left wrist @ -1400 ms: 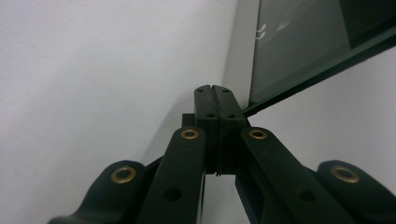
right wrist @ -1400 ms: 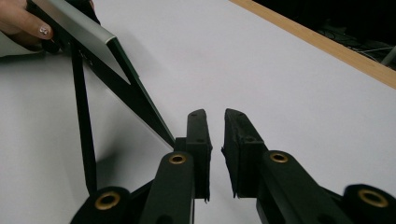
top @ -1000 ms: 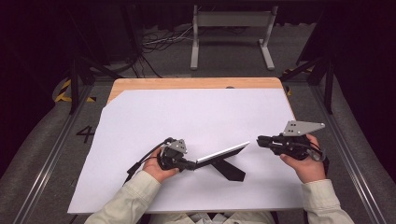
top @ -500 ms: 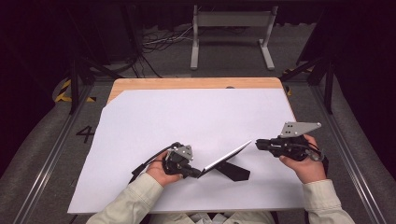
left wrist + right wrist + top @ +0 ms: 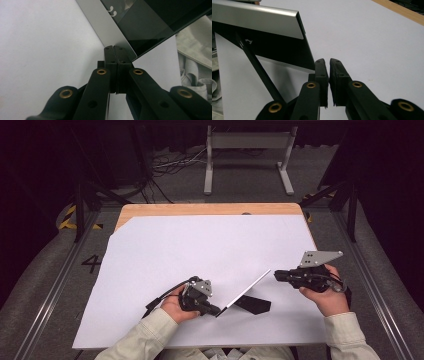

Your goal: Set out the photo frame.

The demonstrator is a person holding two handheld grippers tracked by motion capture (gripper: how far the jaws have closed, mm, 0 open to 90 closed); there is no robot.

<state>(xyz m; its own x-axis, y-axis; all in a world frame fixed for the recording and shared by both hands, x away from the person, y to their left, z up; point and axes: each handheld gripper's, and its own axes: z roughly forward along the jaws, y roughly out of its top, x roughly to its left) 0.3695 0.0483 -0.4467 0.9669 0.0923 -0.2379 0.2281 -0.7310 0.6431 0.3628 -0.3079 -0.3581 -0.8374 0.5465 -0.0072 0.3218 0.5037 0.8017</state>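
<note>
a large white paper sheet [image 5: 200,255] lies over the light wooden tabletop [image 5: 200,209], whose far edge runs behind the sheet. on the near middle of the sheet stands a thin silver-edged panel with a dark glossy face [image 5: 245,292], tilted, leaning back on its flat black prop [image 5: 255,305], which lies on the sheet to the right of the panel's near end. my left gripper [image 5: 216,310] sits at the panel's near left corner, jaws pressed together on its edge. my right gripper [image 5: 278,275] is just right of the panel's far corner, apart from it. beyond the table stands a grey metal frame [image 5: 247,155] on the floor.
</note>
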